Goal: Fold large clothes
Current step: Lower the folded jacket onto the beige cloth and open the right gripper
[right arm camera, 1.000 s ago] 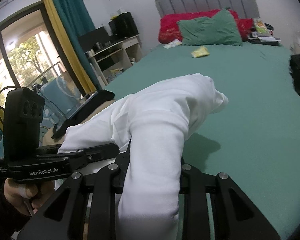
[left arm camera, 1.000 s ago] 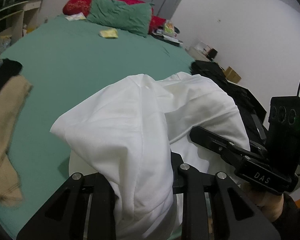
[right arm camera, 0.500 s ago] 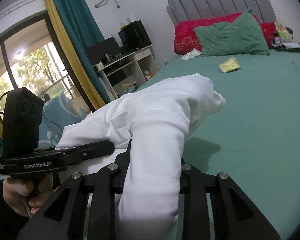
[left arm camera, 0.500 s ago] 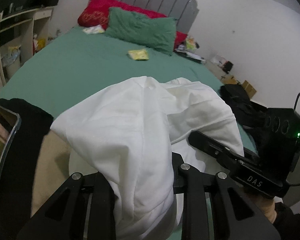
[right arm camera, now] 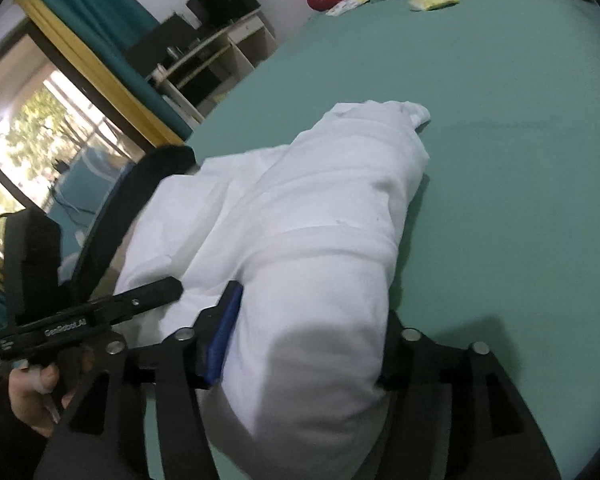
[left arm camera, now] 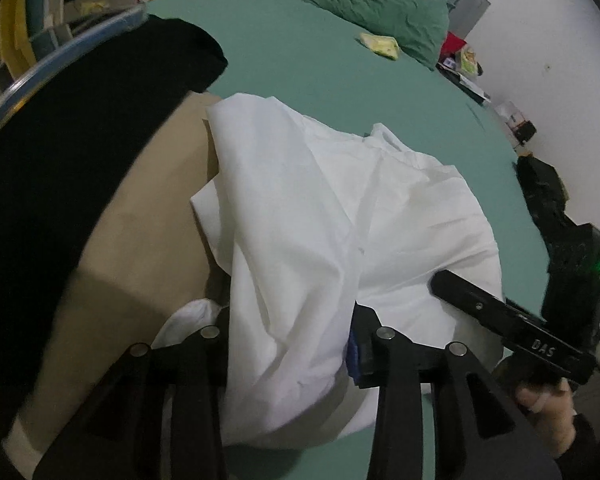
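Tongs first: left tongs [left arm camera: 292, 344] and right tongs [right arm camera: 300, 344] have both just been opening, with folds of the white garment [left arm camera: 340, 208] between their jaws, grip slackening. Garment runs forward from both tongs, long axis away from the hands, its bulk settling on the green bed [right arm camera: 500, 120] beside tan cloth [left arm camera: 148, 220]. Neither hand is clearly nearer.

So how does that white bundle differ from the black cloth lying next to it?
The white garment sits bunched and puffy between the fingers of both grippers, the left gripper and the right gripper; the black cloth lies flat and untouched. The white one reaches onto the green sheet, while the black one lies along the edge, partly over a tan cloth. Both are plain fabric on the same bed.
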`<state>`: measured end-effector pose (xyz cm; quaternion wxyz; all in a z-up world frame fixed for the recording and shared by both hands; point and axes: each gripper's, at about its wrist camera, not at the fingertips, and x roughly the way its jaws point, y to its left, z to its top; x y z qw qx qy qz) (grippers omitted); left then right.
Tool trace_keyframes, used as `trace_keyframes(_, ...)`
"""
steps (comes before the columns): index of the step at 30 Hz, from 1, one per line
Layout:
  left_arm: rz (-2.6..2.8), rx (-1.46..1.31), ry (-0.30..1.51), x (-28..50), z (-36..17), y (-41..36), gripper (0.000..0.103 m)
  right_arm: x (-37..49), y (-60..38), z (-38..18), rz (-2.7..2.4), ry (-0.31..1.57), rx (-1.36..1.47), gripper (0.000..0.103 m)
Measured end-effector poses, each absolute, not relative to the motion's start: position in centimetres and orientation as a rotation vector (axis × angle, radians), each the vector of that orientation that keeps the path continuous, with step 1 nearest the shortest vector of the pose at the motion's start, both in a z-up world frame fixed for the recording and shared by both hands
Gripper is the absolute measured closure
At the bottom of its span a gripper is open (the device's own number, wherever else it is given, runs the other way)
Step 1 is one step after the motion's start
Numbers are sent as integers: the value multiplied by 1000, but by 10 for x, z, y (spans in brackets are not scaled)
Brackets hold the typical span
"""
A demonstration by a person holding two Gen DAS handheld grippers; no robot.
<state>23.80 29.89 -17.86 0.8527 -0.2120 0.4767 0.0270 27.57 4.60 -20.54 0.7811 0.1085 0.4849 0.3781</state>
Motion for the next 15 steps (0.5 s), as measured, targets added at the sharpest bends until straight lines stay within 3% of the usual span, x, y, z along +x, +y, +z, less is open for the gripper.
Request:
trace_keyframes(4,101,-444,981,221,-164,300,64,266,35,-194,766,1091,182,16)
trace_keyframes(7,133,-466,948,205,-155,302,59,261,17,-190,741,1105,165,13)
trace_keyframes(15,178,-396,945,145,-138,271,59,216,-39,-166,687,1116,110,12)
